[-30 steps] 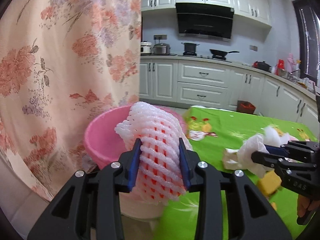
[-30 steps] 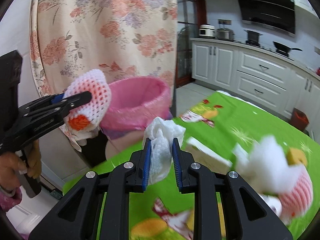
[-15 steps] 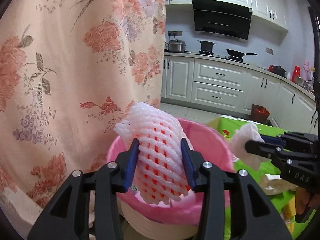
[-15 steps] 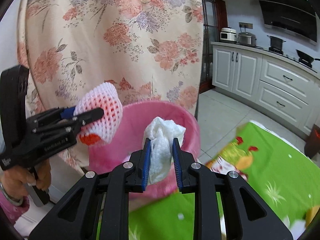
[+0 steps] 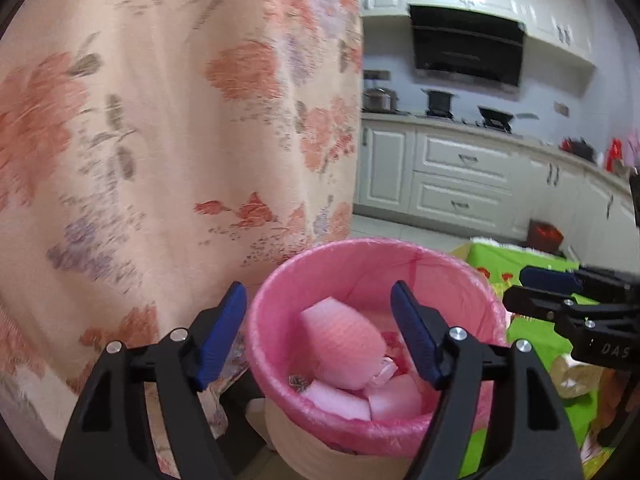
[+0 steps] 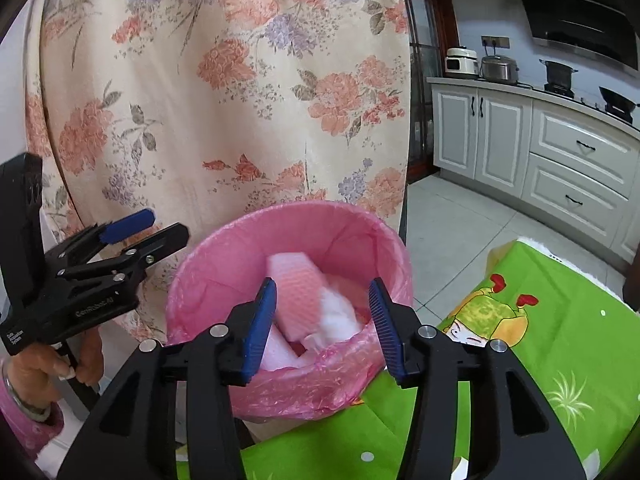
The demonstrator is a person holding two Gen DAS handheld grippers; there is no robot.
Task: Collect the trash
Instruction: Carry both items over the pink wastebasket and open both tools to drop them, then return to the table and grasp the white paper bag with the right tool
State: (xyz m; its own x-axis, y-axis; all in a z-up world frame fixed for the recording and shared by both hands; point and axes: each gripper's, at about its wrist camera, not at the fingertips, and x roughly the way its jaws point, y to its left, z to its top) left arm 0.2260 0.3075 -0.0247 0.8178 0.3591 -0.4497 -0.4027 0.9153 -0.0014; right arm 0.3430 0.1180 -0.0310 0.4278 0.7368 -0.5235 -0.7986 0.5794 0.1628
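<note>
Both your grippers have just been opening: the left gripper [image 5: 320, 330] has dropped its white foam fruit net [image 5: 340, 334] and the right gripper [image 6: 322, 322] its crumpled white tissue [image 6: 338, 314] into the pink-lined round bin [image 5: 280, 280]. Jaws released, nothing between them. Withdraw level, clear of the liner. One net, one tissue.

"DAS" is printed in pale letters on the right tool [image 5: 532, 288], beside the pink bin [image 5: 460, 272].
</note>
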